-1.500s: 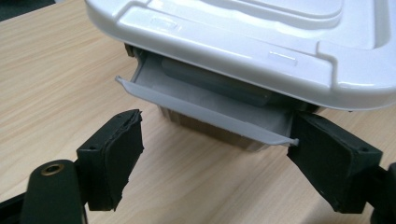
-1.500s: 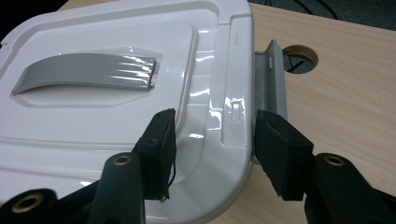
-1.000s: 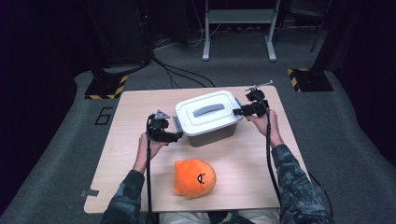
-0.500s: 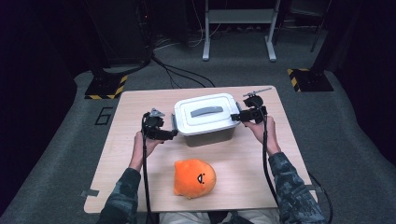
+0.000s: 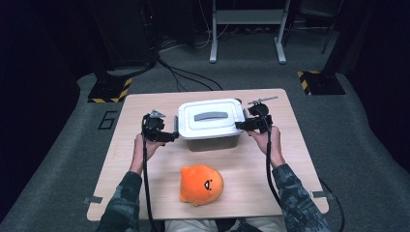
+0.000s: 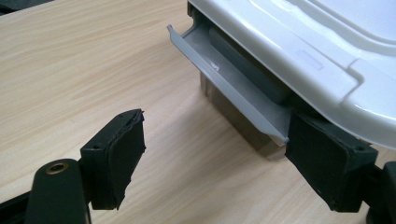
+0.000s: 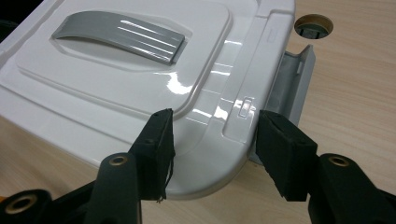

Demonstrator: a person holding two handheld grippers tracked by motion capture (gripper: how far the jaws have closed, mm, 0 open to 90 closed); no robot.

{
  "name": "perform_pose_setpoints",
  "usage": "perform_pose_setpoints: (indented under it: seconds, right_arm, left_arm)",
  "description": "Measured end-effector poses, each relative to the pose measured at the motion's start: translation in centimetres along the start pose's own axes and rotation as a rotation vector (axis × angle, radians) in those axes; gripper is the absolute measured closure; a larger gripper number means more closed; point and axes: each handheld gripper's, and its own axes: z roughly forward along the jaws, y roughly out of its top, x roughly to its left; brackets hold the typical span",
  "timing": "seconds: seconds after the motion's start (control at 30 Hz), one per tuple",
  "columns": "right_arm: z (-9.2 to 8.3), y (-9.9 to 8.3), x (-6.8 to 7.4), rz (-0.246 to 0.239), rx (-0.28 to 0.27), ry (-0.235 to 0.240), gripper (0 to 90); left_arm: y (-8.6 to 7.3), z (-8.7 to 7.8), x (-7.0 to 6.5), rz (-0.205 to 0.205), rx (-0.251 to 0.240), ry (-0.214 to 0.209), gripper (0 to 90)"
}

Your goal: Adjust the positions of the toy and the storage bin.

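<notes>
Since the earlier frame both tongs have shifted closer to the white lidded box [image 5: 211, 123] at mid-desk [image 5: 145, 101].

High view: left tongs [image 5: 170, 137] and right tongs [image 5: 240, 125] flank the box.

Left gripper view: jaws wide, gripping nothing; one pad beside the grey side latch [image 6: 229, 86].

Right gripper view: jaws part-open, straddling the lid's corner, grip unconfirmed; lid handle [image 7: 119, 36] visible.

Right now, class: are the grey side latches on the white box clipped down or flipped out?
Flipped out. Both grey latches swing away from the lid, which rests on the box.
</notes>
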Motion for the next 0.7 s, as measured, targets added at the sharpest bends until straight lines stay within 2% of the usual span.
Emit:
perform_pose_setpoints:
  seconds: [0.27, 0.5, 0.7]
  right_arm:
    - [0.2, -0.2, 0.8, -0.002, -0.011, -0.012, 45.6]
    - [0.2, -0.6, 1.3, 0.004, -0.034, -0.018, 45.5]
    - [0.2, -0.7, 1.5, 0.012, -0.034, -0.014, 45.0]
  left_arm:
    - [-0.2, 0.0, 0.7, -0.022, 0.001, -0.005, 19.2]
    - [-0.1, -0.2, 1.1, -0.017, 0.014, -0.002, 19.3]
    - [-0.3, -0.1, 1.3, -0.038, -0.002, -0.009, 19.1]
